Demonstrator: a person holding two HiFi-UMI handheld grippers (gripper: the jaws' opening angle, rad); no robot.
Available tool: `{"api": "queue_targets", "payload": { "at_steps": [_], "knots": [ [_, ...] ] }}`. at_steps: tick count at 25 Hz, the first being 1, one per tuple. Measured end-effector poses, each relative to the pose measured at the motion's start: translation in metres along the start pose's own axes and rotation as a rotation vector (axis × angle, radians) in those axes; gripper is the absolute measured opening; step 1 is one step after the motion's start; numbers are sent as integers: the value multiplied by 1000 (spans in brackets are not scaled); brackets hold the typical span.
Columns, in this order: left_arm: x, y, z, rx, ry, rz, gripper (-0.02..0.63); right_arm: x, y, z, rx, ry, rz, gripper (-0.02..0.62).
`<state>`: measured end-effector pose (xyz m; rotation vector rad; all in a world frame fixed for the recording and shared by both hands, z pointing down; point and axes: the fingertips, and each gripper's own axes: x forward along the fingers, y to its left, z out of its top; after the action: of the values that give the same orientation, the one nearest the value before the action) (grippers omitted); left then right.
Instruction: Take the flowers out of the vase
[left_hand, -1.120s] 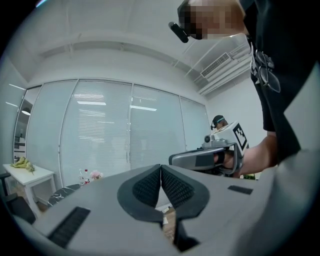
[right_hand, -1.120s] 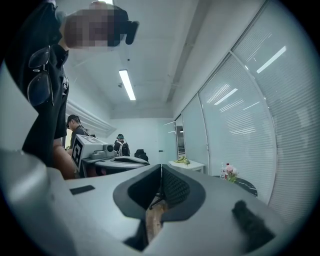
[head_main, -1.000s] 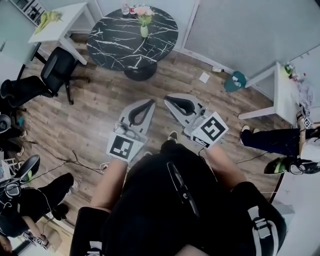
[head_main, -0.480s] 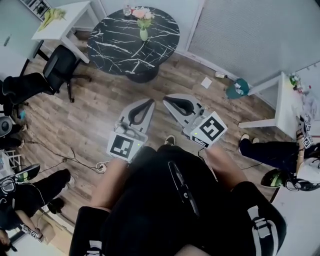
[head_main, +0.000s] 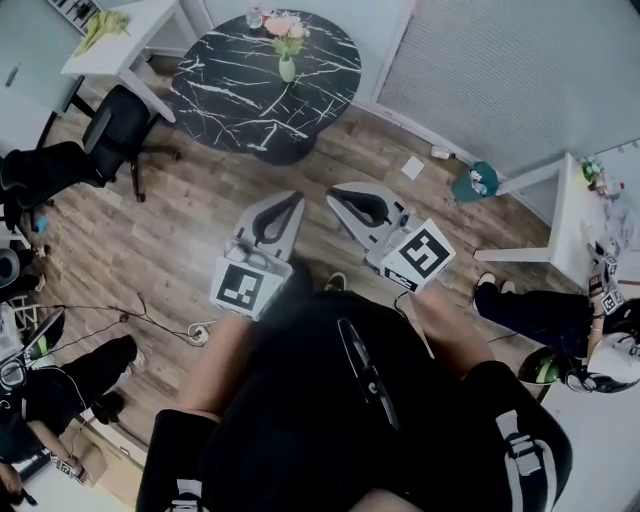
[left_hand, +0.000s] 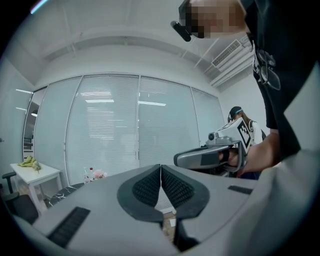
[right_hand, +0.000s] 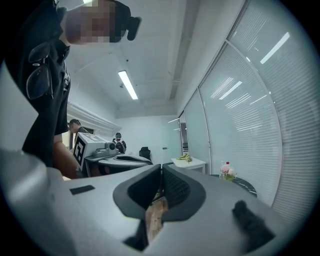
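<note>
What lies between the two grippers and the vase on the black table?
In the head view, only bare wooden floor and then the near part of the black table lie between the left gripper, the right gripper and the vase.

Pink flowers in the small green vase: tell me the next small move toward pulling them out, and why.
Probably step forward to the round black marble table. The pink flowers stand in the green vase on its far side, while the left gripper and right gripper, both shut and empty, hang over wooden floor, well short of it.
</note>
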<state>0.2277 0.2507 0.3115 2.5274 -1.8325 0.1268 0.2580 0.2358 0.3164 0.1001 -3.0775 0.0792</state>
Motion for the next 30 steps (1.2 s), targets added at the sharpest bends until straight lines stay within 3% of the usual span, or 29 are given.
{"api": "queue_targets", "payload": {
  "at_steps": [30],
  "knots": [
    [84, 202, -12, -36, -8, -161, 15, 179, -126, -5, 28, 68, -136, 21]
  ]
}}
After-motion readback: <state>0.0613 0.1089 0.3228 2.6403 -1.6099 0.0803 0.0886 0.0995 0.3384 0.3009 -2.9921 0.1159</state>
